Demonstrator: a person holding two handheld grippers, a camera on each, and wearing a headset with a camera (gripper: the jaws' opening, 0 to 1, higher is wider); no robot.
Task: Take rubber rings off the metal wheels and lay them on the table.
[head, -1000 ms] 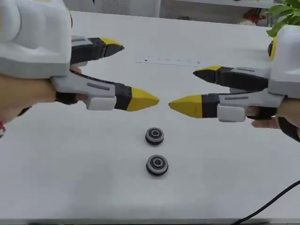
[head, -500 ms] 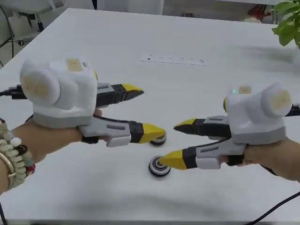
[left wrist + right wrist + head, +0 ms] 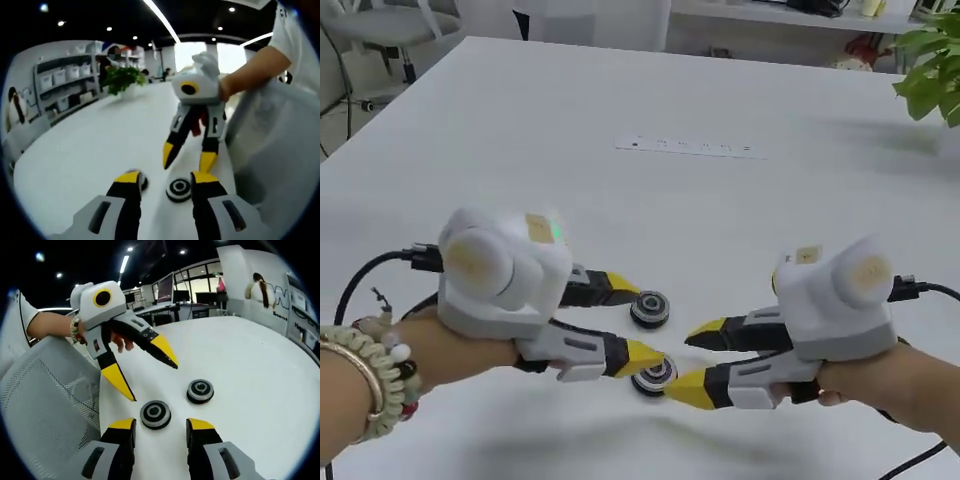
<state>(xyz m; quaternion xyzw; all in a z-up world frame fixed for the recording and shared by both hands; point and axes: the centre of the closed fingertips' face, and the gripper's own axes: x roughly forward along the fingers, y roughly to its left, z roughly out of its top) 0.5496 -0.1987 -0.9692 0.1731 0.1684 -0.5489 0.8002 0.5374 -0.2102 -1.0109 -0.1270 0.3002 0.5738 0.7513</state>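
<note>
Two small metal wheels with black rubber rings lie flat on the white table: a near wheel and a far wheel. My left gripper comes in from the left, open, its near tip at the near wheel's edge. In the left gripper view the near wheel lies between the jaws and the far wheel sits partly hidden behind the left jaw. My right gripper reaches in from the right, open, facing the left one. The near wheel lies just ahead of its jaws, the far wheel beyond to the right.
A thin pale strip lies farther back on the table. A green plant stands at the far right. Black cables trail from both grippers. An office chair is off the far left corner.
Both grippers have come down from above the wheels to table level and closed in on the near wheel from either side, still open. The head camera has tilted too.
</note>
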